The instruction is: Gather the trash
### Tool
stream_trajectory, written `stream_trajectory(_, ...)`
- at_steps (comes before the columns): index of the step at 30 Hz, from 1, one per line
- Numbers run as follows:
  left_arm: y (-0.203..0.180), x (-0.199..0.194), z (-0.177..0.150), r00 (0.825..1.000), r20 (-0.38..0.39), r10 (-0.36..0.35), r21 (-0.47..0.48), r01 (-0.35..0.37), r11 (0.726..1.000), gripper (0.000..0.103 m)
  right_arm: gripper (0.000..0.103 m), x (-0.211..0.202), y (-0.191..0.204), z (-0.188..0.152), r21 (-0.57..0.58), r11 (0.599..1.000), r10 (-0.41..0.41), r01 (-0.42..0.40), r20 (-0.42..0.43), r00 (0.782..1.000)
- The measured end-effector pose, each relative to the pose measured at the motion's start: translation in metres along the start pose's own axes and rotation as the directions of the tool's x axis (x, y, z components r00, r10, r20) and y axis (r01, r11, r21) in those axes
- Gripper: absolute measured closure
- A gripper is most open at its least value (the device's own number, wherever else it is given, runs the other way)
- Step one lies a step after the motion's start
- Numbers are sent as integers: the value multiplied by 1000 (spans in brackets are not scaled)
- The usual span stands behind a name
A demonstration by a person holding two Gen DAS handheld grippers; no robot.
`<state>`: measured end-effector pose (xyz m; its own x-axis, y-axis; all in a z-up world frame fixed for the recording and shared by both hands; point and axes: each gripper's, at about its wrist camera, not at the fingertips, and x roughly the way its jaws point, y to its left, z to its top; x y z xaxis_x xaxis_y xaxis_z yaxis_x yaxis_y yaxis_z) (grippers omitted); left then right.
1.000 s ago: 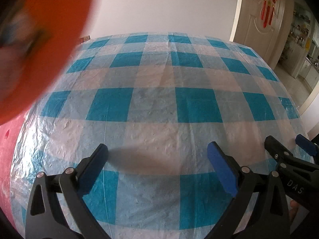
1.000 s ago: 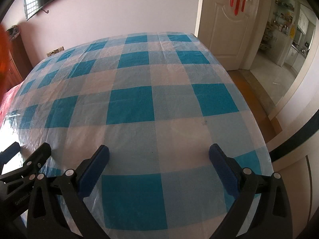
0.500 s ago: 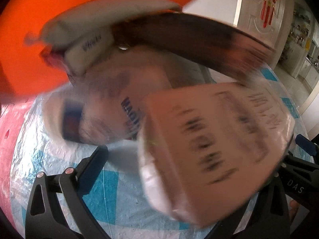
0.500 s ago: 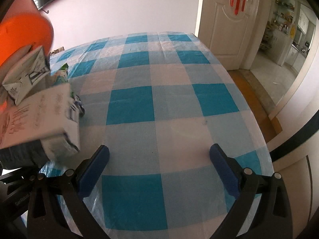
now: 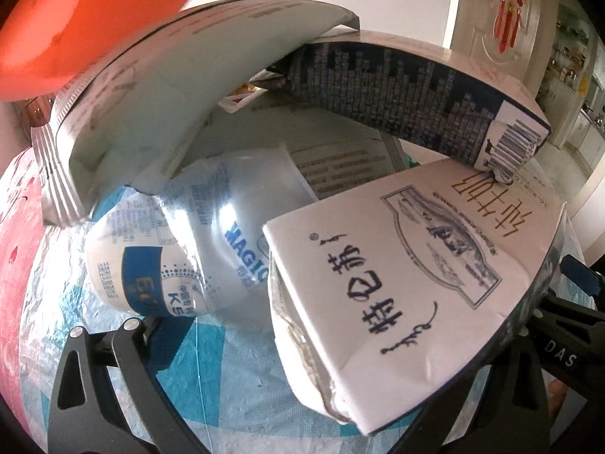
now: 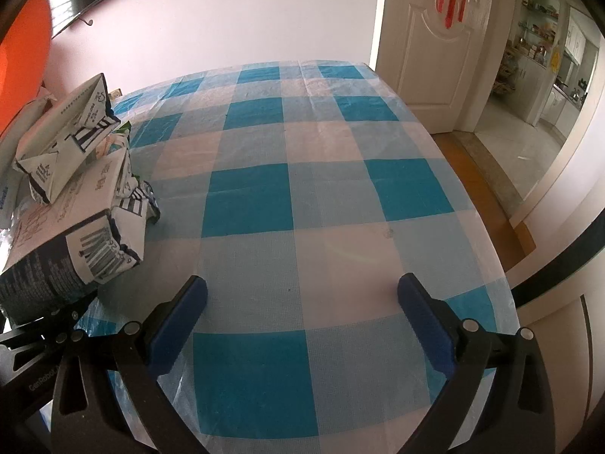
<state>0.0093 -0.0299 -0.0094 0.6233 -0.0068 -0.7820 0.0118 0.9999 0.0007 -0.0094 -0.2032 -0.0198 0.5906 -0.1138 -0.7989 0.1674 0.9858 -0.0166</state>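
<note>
Cardboard and plastic trash now heaped on the checked desk

Orange plastic, seemingly the rim of a bin or bucket [image 5: 75,19], is held tipped at the upper left of the left wrist view, and a heap of trash is seen below it where, 1 second ago, only bare blue-and-white checked cloth was shown. Half a second ago the items were blurred in mid-fall; now they are sharp and at rest. The desk [image 6: 321,196] is thus loaded with things to be collected, and the task is judged to be at its very start.

Nearest the left gripper [image 5: 302,340] a white milk carton [image 5: 408,283] with dark script is seen, crushed at 1 end and lying just in front of the fingers. Beside it a crumpled white and blue plastic pouch [image 5: 181,249] is found, and over both a dark-printed carton [image 5: 416,102] and a bent pale carton [image 5: 159,87] are leaned. The left fingers are spread wide, though the right one is hidden behind the white carton; nothing is gripped.

In the right wrist view the same heap [image 6: 72,189] is shown at the desk's left edge, well apart from the right gripper [image 6: 302,321], whose fingers are held wide apart over bare cloth. The first pick is likely best made by the left gripper.
</note>
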Motion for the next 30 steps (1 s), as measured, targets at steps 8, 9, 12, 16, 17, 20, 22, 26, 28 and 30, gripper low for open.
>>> stream_trajectory(8,0,0,0,1000,0,0,0,0,1000,4,4,0,0,0,0,1000,0,0,0,1000)
stream_trajectory(9,0,0,0,1000,0,0,0,0,1000,4,4,0,0,0,1,1000,0,0,1,1000)
stream_trajectory(12,0,0,0,1000,0,0,0,0,1000,4,4,0,0,0,1,1000,0,0,1,1000)
stream_trajectory(16,-1,0,0,1000,0,0,0,0,1000,4,4,0,0,0,0,1000,0,0,0,1000)
stream_trajectory(17,0,0,0,1000,0,0,0,0,1000,4,4,0,0,0,0,1000,0,0,0,1000)
stream_trajectory(20,0,0,-1,1000,1,0,0,0,1000,4,4,0,-1,0,0,1000,0,0,0,1000)
stream_trajectory(22,-1,0,-1,1000,0,0,0,0,1000,4,4,0,0,0,-1,1000,0,0,0,1000)
stream_trajectory(26,-5,0,0,1000,0,0,0,0,1000,4,4,0,0,0,-1,1000,0,0,0,1000)
stream_trajectory(28,-5,-1,0,1000,1,0,0,0,1000,4,4,0,-1,0,0,1000,0,0,0,1000)
stream_trajectory(30,-4,0,0,1000,1,0,0,0,1000,4,4,0,0,0,0,1000,-1,1,0,1000)
